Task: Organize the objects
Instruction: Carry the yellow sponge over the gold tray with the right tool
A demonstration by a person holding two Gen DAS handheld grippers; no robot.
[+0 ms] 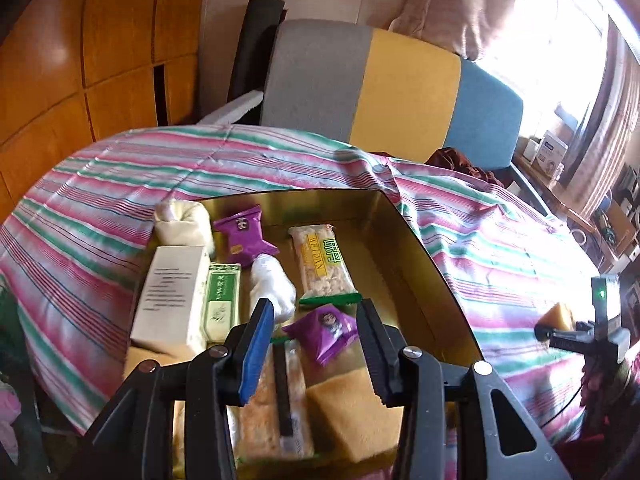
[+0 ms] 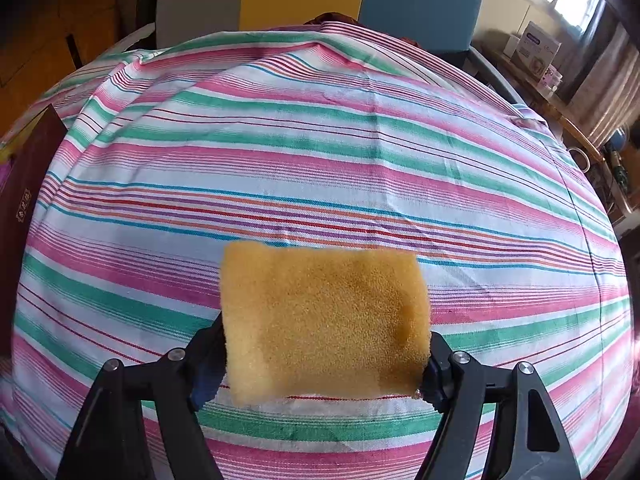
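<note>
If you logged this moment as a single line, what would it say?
right tongs: shut on yellow sponge, above striped cloth | left tongs: open, empty, over gold tray of snacks

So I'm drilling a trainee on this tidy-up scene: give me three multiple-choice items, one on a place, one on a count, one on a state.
1. Where does the long clear cracker packet lie? A in the gold-lined box B on the striped cloth C on the chair
2. How many purple snack sachets are in the box? A one B two C four
3. The right gripper is: A open B shut on the yellow sponge C shut, empty

A: box walls surround it.
B: one far, one near.
B: both fingers press its sides.
</note>
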